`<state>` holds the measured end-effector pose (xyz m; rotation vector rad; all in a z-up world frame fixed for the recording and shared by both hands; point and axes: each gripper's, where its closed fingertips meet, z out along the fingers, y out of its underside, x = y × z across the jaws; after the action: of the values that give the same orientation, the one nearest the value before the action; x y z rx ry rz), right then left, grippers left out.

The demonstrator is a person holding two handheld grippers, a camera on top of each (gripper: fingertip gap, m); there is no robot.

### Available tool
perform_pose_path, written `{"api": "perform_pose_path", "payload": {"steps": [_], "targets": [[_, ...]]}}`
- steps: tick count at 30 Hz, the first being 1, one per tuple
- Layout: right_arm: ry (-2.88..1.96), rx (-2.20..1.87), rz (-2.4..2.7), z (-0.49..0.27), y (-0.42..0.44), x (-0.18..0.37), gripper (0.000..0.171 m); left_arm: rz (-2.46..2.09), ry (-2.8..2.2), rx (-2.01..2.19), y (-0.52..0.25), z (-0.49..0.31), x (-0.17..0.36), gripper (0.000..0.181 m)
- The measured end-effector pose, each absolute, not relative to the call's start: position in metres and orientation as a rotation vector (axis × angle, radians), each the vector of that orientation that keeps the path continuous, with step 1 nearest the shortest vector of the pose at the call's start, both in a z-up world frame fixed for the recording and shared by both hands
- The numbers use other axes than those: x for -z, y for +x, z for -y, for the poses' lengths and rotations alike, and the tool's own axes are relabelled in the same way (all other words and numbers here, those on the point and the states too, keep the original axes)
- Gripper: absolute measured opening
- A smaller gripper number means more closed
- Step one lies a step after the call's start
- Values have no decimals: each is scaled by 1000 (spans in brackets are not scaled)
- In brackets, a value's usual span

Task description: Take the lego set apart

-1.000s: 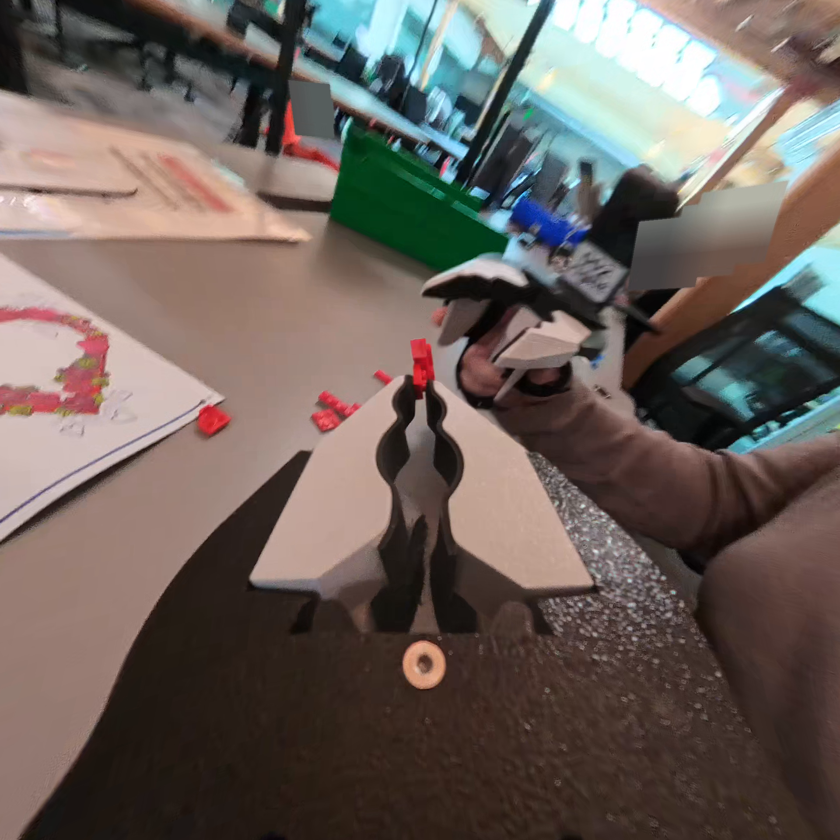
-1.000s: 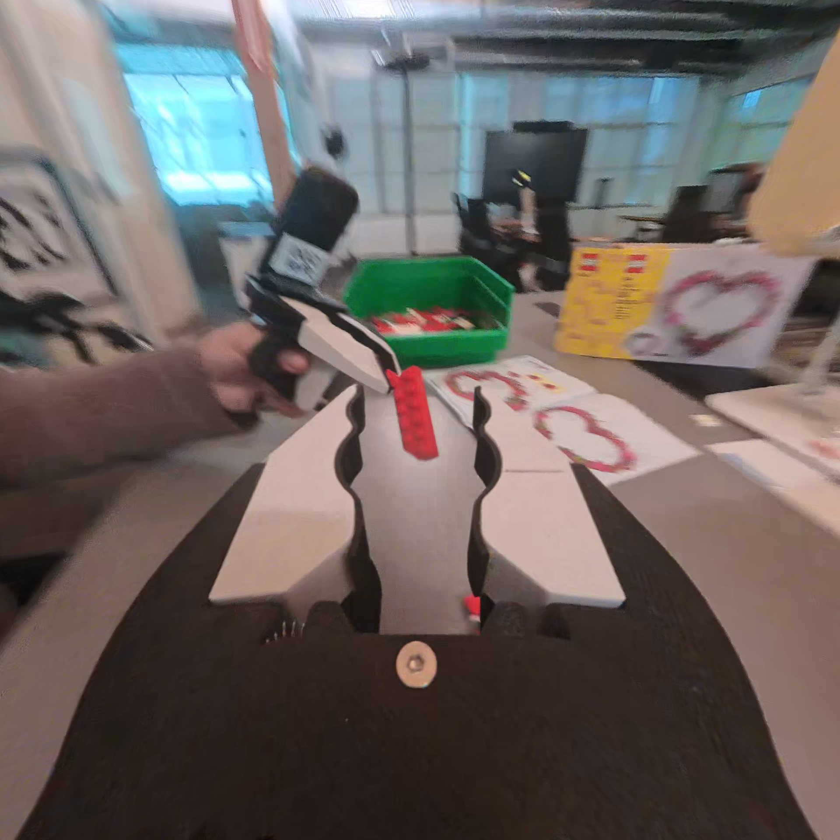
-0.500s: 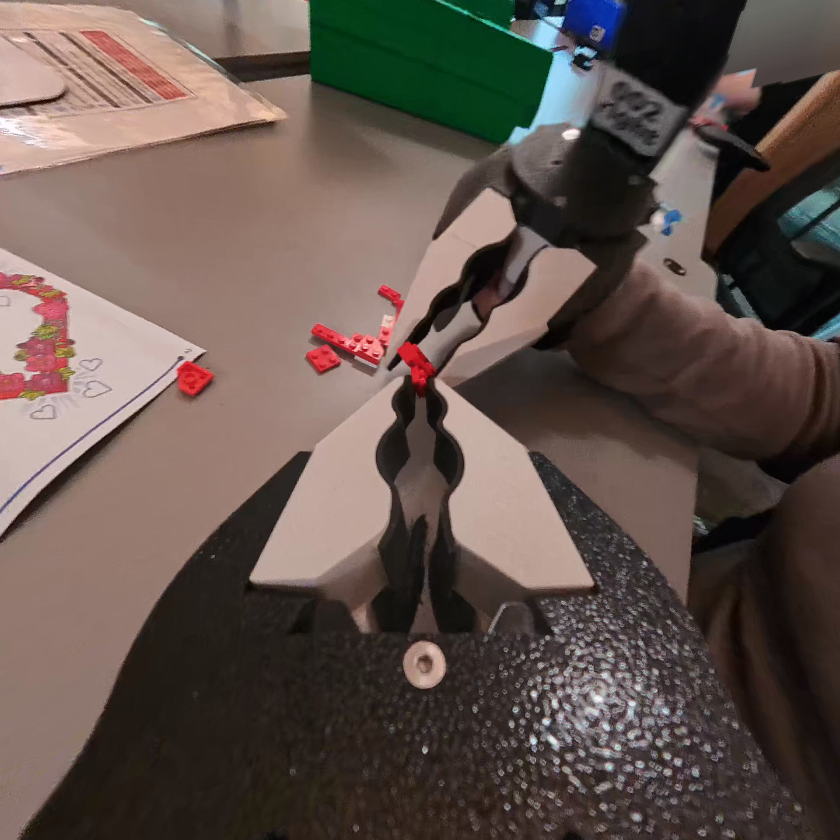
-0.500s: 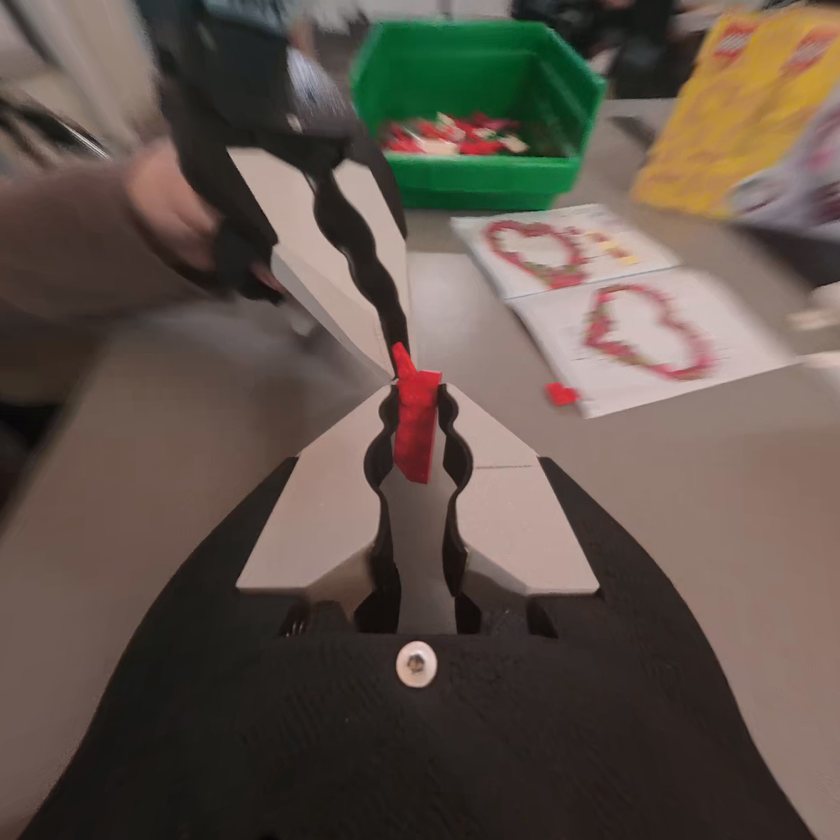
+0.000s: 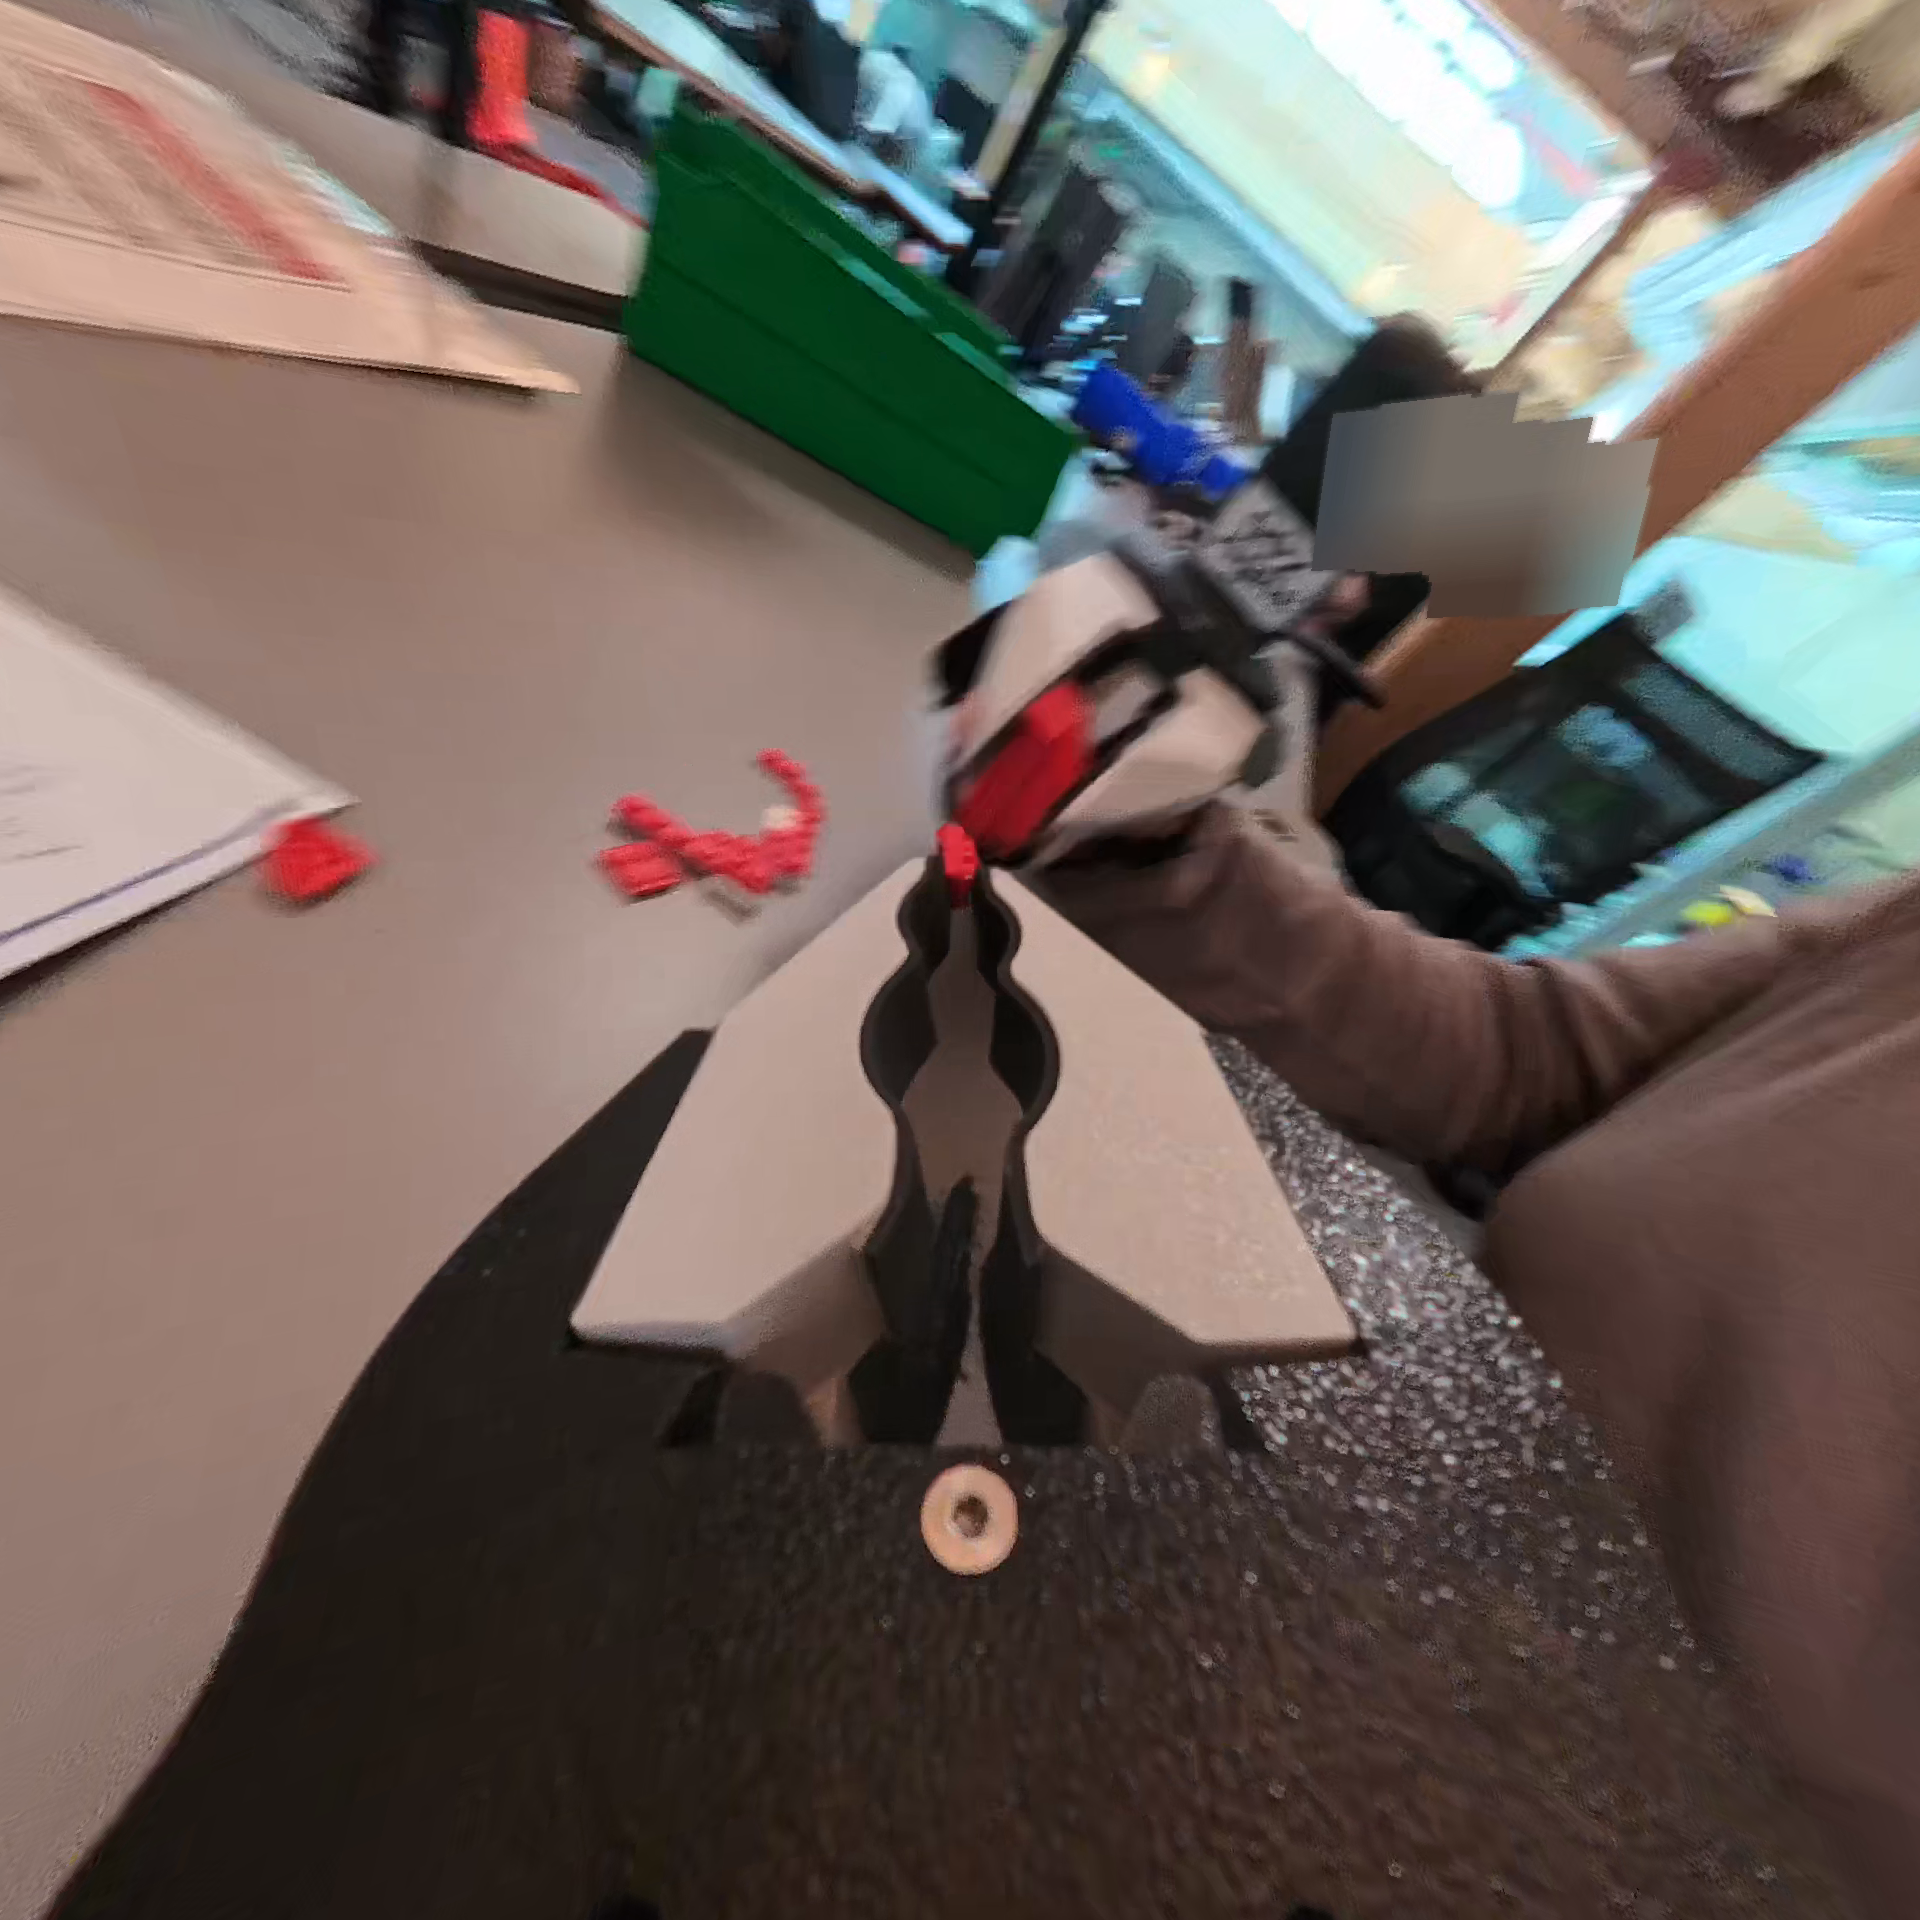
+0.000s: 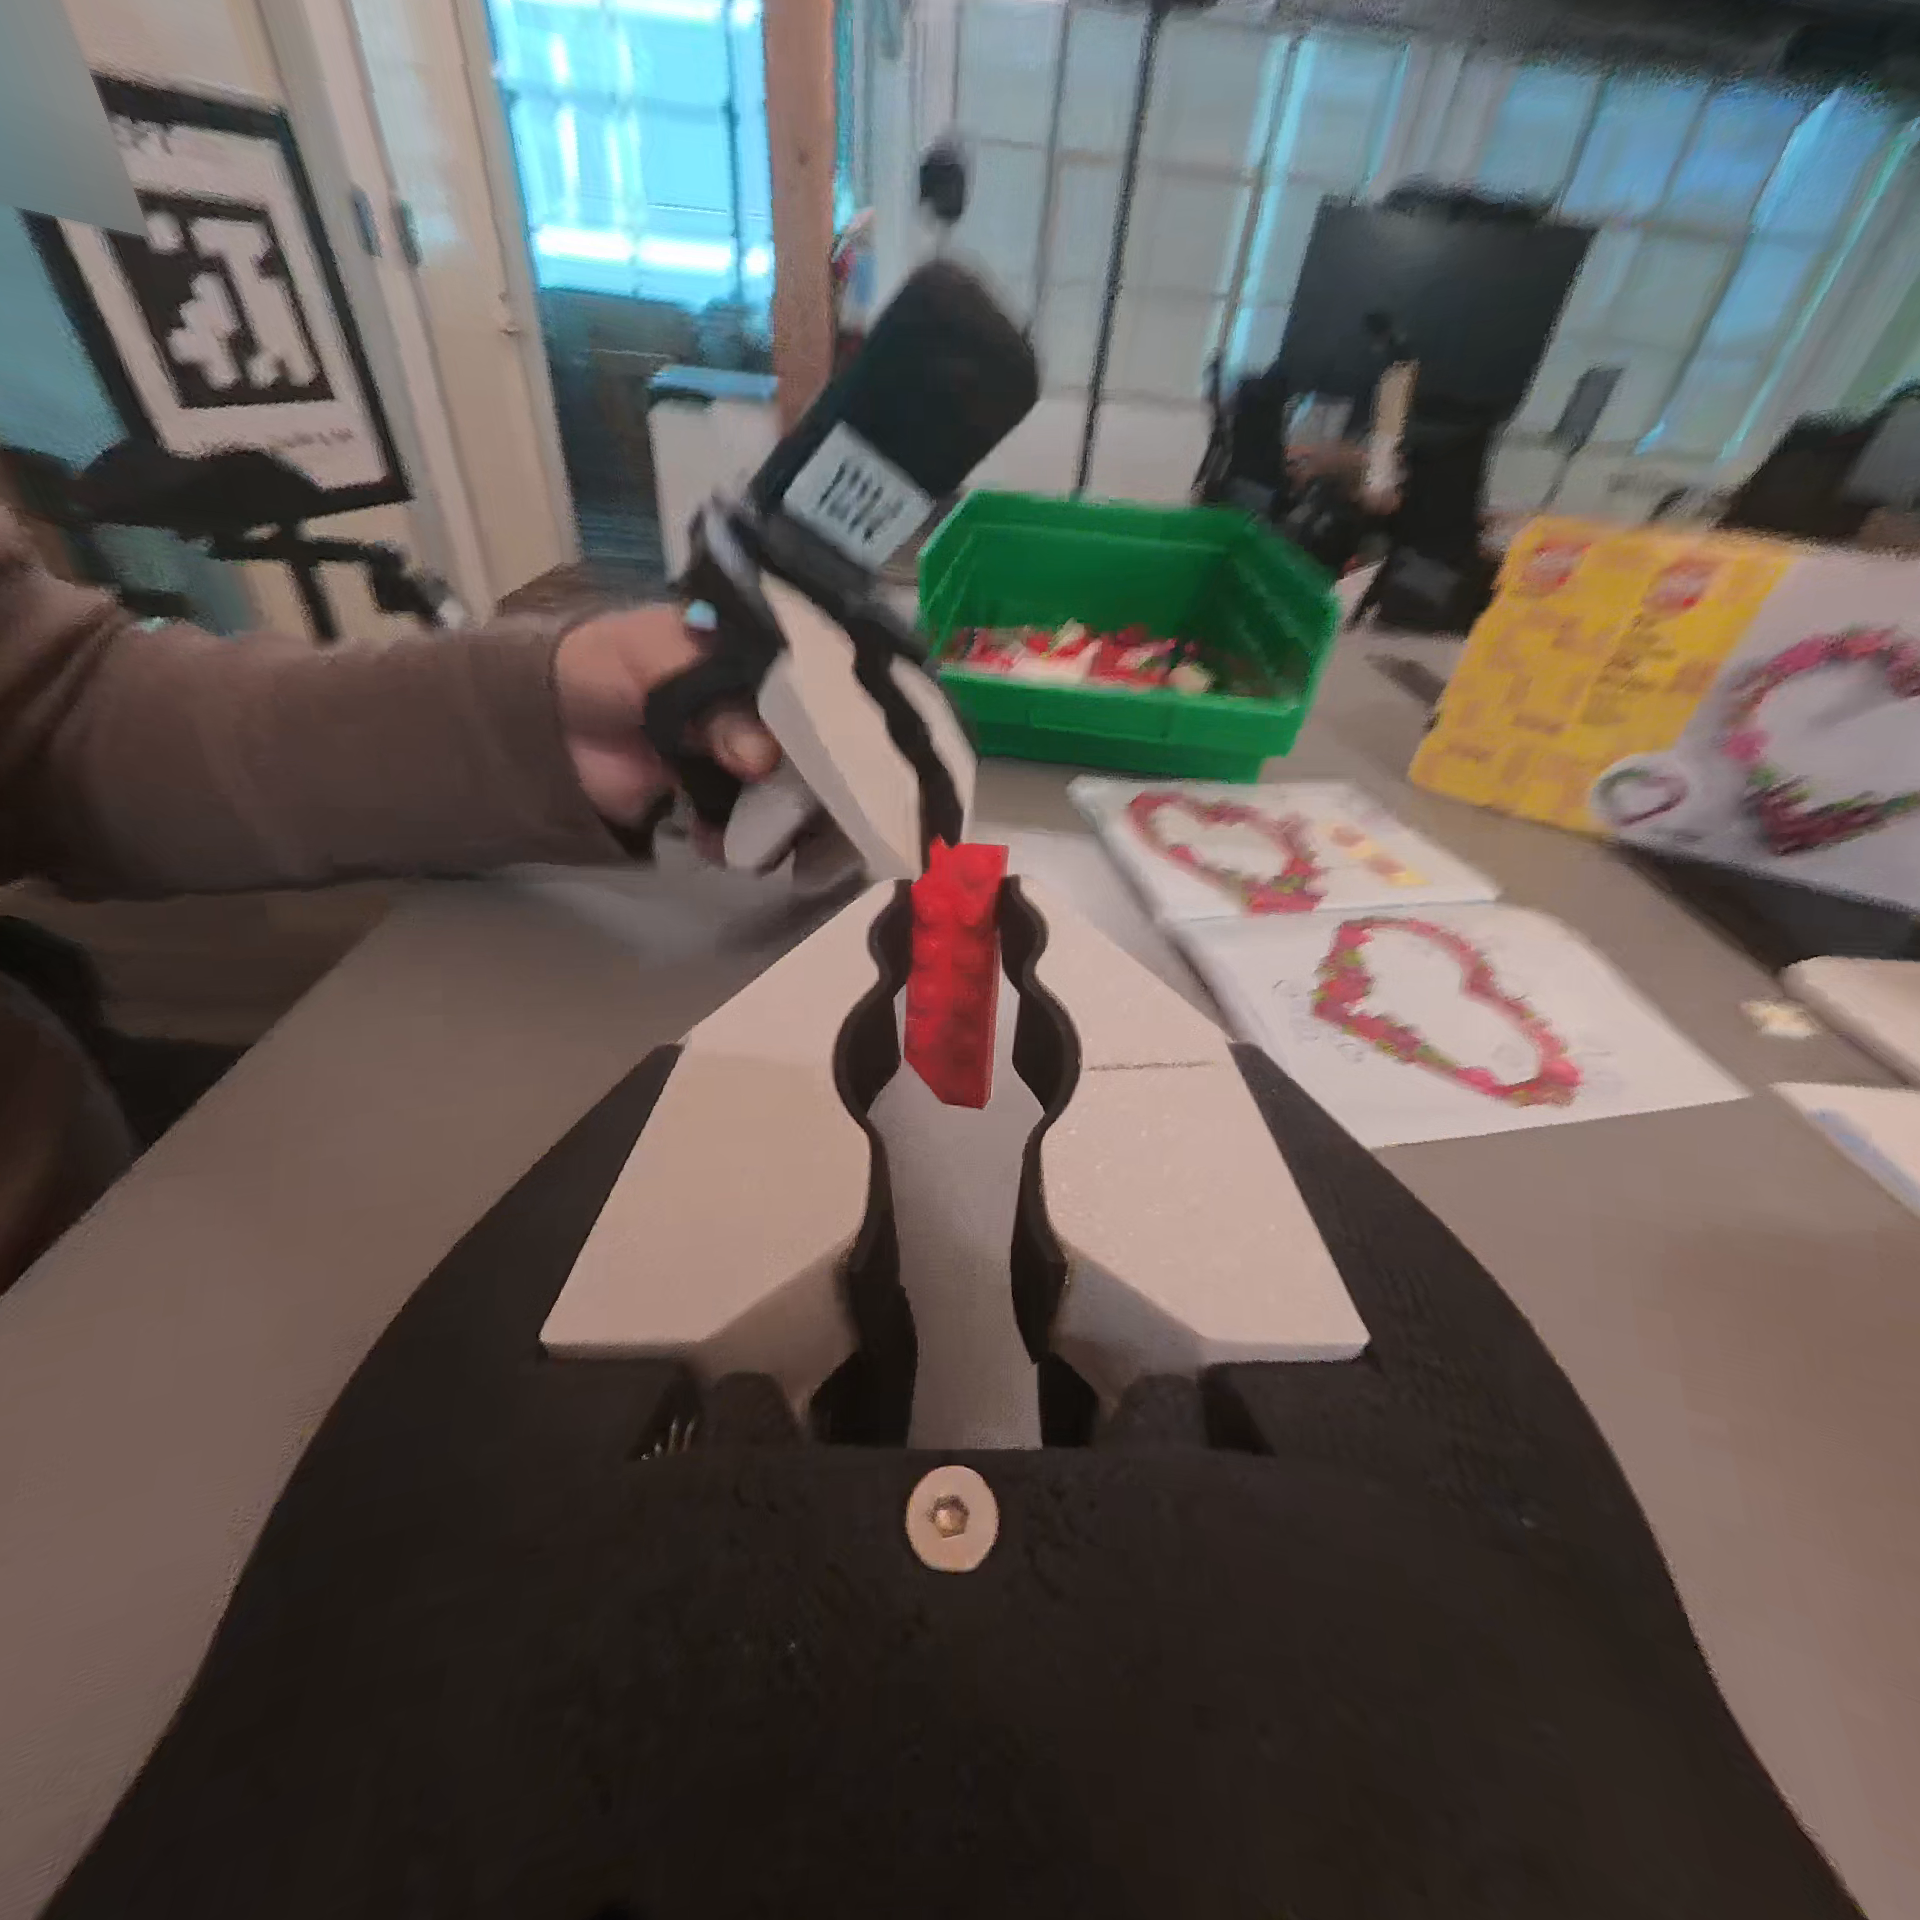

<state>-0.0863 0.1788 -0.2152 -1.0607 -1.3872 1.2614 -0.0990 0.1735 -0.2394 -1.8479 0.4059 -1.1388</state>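
Observation:
My right gripper (image 6: 956, 896) is shut on a long red lego plate (image 6: 954, 987) that stands up between its fingers. My left gripper (image 5: 956, 883) is shut on a small red piece (image 5: 957, 860) at its very tip. The two tips meet above the table. In the right wrist view the left gripper (image 6: 935, 831) touches the top end of the plate. In the left wrist view the right gripper (image 5: 1013, 800) holds the plate (image 5: 1023, 774) just beyond my tip. Blur hides whether the small piece and the plate are still joined.
Loose red pieces (image 5: 717, 842) and a single red piece (image 5: 312, 860) lie on the grey table (image 5: 468, 623). A green bin (image 6: 1122, 623) with pieces stands behind. Instruction sheets (image 6: 1434, 1018) and a yellow box (image 6: 1662, 707) are to the right. Less than 4 cm separates the two grippers' tips.
The right gripper closed on the long red plate a second ago. Since half a second ago both grippers have tipped up from the table, tips still together.

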Motion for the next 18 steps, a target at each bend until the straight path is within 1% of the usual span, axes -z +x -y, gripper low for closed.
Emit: {"api": "perform_pose_path", "payload": {"steps": [1,2,4,6,9,11,14,18], "targets": [[-1035,-1267,1304,-187,-77,201,15,-347,-1847,1099,-116,-177,243,2],[-1024,-1274,1249,-195,-68,191,15,-269,-1794,1154,-129,-176,236,2],[-1014,-1298,1209,-200,-60,184,15,-187,-1791,1111,-150,-175,238,2],[-992,-1370,1204,-193,-63,182,15,-220,-1825,997,-156,-173,242,3],[-989,-1387,1257,-185,-71,189,15,-283,-1759,1013,-153,-166,224,3],[-1000,-1400,1275,-182,-74,193,15,-264,-1733,972,-167,-166,213,2],[-1037,-1406,1314,-179,-80,202,15,-191,-1704,813,-216,-172,189,2],[-1062,-1408,1351,-175,-87,211,15,-30,-1822,406,-322,-184,176,3]]}}
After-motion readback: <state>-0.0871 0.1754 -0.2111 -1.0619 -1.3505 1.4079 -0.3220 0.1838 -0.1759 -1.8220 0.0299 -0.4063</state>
